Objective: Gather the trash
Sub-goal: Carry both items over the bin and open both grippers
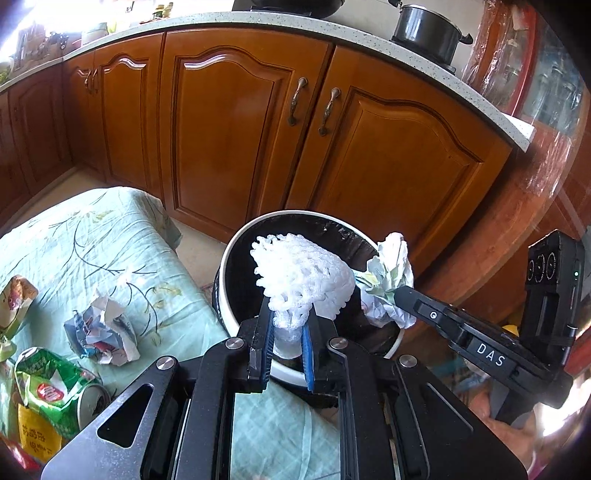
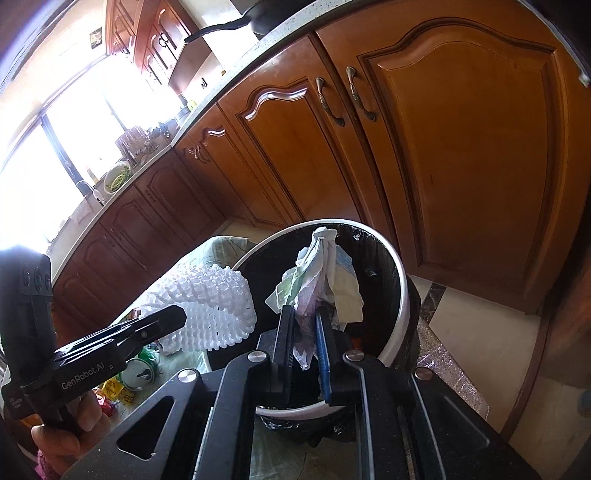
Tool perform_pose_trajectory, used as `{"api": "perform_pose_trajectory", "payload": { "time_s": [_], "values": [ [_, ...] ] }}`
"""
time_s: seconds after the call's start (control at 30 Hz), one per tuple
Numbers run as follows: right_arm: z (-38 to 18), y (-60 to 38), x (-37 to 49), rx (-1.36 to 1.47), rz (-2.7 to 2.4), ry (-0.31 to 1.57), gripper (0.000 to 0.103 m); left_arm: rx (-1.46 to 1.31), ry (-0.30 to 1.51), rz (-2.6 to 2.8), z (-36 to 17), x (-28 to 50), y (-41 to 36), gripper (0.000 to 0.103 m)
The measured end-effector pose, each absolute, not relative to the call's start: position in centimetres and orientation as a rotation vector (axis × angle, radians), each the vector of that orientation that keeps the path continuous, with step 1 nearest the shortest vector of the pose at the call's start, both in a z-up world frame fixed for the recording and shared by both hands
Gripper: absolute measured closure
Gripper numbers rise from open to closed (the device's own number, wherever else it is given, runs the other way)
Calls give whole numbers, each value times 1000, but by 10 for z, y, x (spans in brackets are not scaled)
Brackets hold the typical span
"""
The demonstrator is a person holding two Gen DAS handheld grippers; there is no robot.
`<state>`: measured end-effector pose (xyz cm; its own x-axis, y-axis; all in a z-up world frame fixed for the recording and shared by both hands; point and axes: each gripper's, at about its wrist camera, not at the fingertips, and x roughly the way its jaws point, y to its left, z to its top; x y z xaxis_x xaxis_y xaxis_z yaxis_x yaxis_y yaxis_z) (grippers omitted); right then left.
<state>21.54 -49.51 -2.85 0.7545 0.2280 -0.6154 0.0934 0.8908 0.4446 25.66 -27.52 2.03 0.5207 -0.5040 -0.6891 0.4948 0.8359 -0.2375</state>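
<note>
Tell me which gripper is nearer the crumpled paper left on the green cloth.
Left. The left gripper, clamping white foam netting, hangs over the bin beside the crumpled paper; the right gripper holds another paper wad farther off.

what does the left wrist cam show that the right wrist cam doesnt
Only the left wrist view: a black pot on the counter, and a crumpled paper ball and a green snack bag on the floral cloth.

Only the right wrist view: the bright window and a frying pan handle.

Both: the left tongs shut on the white foam fruit net, the right tongs shut on the crumpled paper wad, both over the bin.
</note>
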Motion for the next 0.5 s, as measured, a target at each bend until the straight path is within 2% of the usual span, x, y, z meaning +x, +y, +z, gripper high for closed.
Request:
{"api": "perform_pose_trajectory", "payload": {
  "time_s": [0.13, 0.17, 0.2, 0.27, 0.43, 0.5],
  "values": [
    [-34, -501, 221, 480, 64, 741, 85, 9, 852, -582, 12, 267, -285, 89],
    [-35, -503, 222, 482, 63, 744, 81, 12, 863, -575, 10, 269, -286, 82],
    [-35, -504, 221, 485, 59, 743, 71, 9, 876, -572, 7, 271, -287, 78],
    [-34, -503, 217, 494, 55, 733, 56, -1, 884, -570, 5, 273, -286, 60],
    [-30, -504, 207, 511, 54, 711, 50, -23, 879, -567, 3, 268, -279, 50],
    [-28, -504, 201, 520, 60, 697, 38, -35, 875, -564, 4, 263, -272, 50]
  ]
}}
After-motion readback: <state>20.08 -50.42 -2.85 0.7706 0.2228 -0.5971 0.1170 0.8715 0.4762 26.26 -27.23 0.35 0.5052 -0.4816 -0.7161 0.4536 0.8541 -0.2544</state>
